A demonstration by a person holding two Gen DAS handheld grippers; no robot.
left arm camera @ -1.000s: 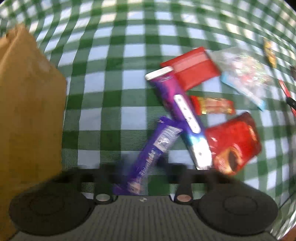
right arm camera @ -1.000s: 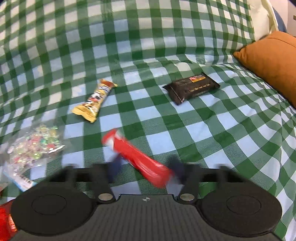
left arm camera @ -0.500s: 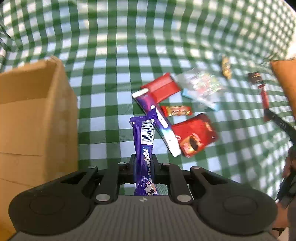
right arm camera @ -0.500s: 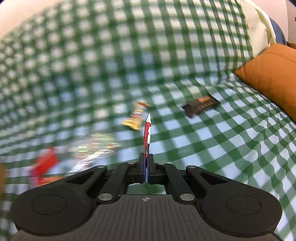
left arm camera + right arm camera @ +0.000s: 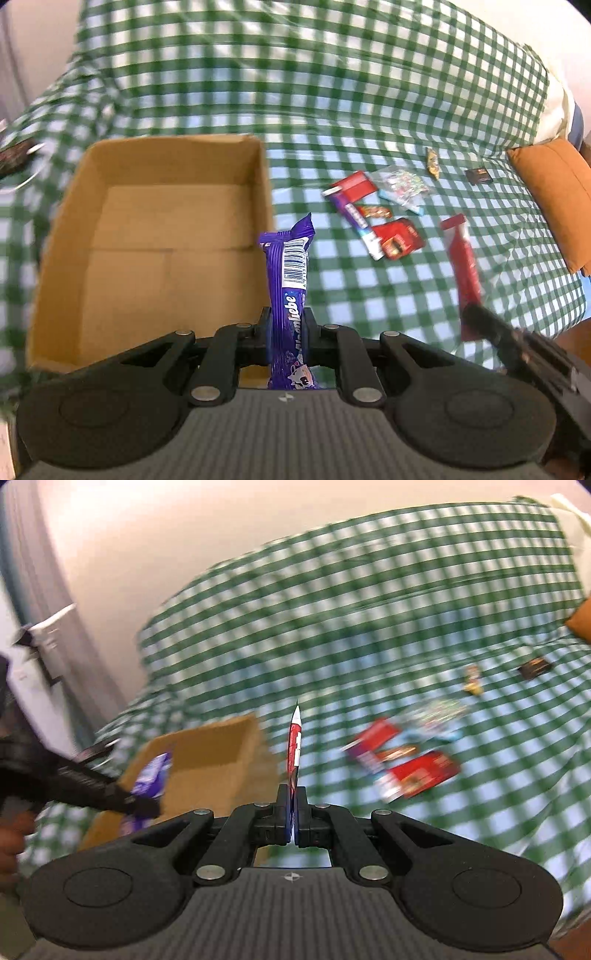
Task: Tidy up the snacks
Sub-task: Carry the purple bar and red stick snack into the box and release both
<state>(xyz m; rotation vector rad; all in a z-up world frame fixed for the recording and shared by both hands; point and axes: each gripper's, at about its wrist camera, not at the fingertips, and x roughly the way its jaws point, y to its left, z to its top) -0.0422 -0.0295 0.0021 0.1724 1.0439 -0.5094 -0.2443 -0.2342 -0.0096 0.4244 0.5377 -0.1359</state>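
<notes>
Snacks in transit: left gripper (image 5: 287, 325) clamps purple bar (image 5: 288, 273), right gripper (image 5: 294, 812) clamps red stick (image 5: 294, 749); next, release into cardboard box (image 5: 155, 236).

Matt brown cardboard box (image 5: 162, 221), glossy purple foil wrapper (image 5: 290, 291), woven checked cloth (image 5: 332, 92) w/ creases

A green-and-white checked cloth (image 5: 332, 92) is covering the bed, an orange cushion (image 5: 557, 195) is lying at its right, and a pale wall (image 5: 166, 535) is rising behind.

an orange cushion (image 5: 559, 195) lies on green checked cloth (image 5: 332, 74).
</notes>
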